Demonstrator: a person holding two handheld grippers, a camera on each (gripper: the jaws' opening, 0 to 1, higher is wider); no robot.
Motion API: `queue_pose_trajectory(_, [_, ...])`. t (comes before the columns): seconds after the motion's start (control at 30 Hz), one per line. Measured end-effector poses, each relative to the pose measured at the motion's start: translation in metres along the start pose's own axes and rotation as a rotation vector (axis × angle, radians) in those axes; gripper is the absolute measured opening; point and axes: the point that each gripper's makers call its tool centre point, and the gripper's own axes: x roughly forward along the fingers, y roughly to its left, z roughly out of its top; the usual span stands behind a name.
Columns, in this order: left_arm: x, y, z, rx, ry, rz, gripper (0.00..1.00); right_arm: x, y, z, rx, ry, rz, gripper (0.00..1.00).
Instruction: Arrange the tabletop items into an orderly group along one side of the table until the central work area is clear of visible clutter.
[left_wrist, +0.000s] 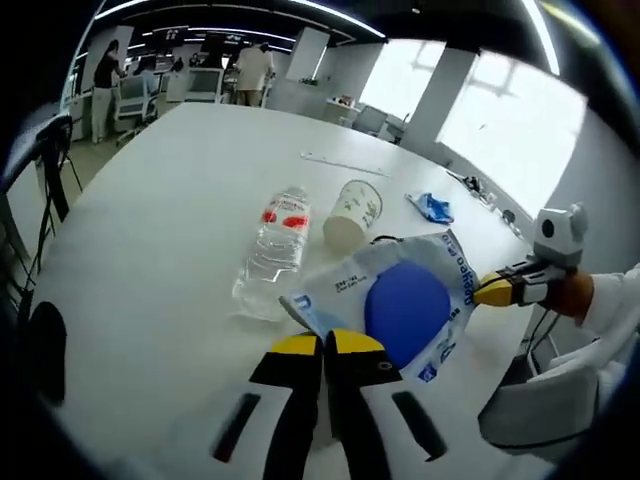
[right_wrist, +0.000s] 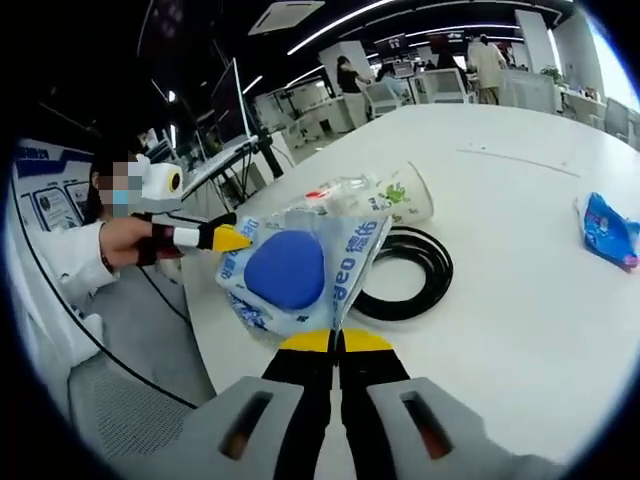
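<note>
left tool (left_wrist: 325, 343): jaws together, clamped on the near edge of the bag (left_wrist: 400, 305); it enters the right gripper view from the left, yellow tips at the bag's left edge (right_wrist: 232, 238).
right tool (right_wrist: 335, 341): jaws together, pinching the bag's (right_wrist: 300, 270) opposite edge; in the left gripper view it comes in from the right (left_wrist: 495, 291), touching the bag's far side.
bag: white and blue packet with a round blue patch, stretched between the two tools above the table's (left_wrist: 150, 230) edge.
water bottle (left_wrist: 275, 250): clear, red label, lying on its side just beside the bag.
paper cup (left_wrist: 352, 212): tipped over, near the bottle, behind the bag.
black cable (right_wrist: 410, 275): coiled flat on the table, partly under the bag.
blue wrapper (right_wrist: 608, 230): alone on the table, well apart from the rest.
</note>
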Motion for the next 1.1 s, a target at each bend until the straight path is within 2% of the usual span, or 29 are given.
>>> queue_pose_trajectory(0.47, [0.011, -0.032, 0.044, 0.046, -0.045, -0.032, 0.0, -0.03, -0.022, 0.024, 0.009, -0.074, -0.046, 0.0])
queue_pose_trajectory(1.1, [0.05, -0.099, 0.133, 0.13, -0.129, -0.094, 0.0, -0.088, -0.09, 0.076, -0.003, -0.176, -0.142, 0.0])
